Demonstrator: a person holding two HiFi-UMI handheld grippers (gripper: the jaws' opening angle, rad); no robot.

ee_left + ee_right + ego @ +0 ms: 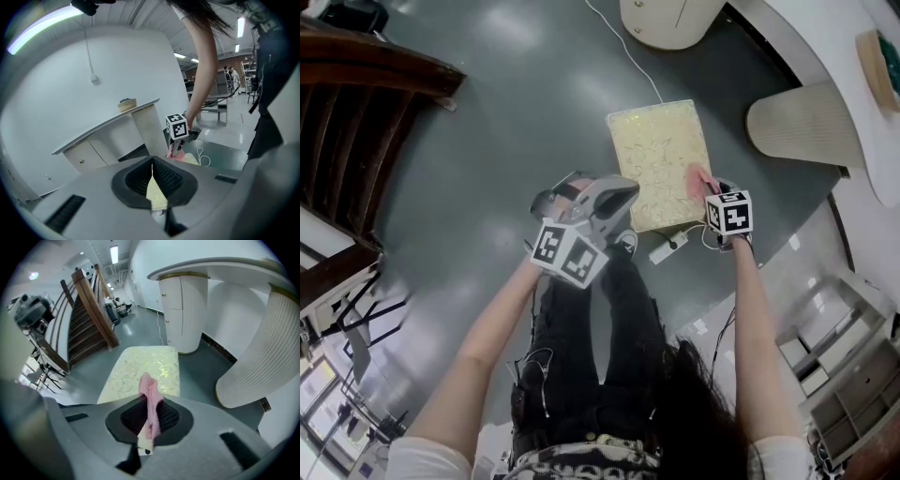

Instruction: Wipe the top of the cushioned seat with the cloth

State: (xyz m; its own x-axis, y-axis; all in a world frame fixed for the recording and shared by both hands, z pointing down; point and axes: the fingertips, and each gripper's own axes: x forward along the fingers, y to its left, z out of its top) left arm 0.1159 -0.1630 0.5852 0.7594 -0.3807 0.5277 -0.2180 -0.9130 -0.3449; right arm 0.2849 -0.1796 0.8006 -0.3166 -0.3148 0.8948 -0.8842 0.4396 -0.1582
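Looking down, the head view gives the count: one cushioned seat (661, 155), one pink cloth (701, 178) at its right edge, two grippers. The left gripper (619, 197) is near the seat's left corner.

Left gripper view: jaws pressed together, empty.

Right gripper view: right gripper (149, 416) clamped on the cloth, above the seat.

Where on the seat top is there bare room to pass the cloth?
Nearly all of the cream patterned cushioned seat top is bare, from its far edge to its left side. It is crowded only at the near right edge, where the pink cloth and the right tool are.
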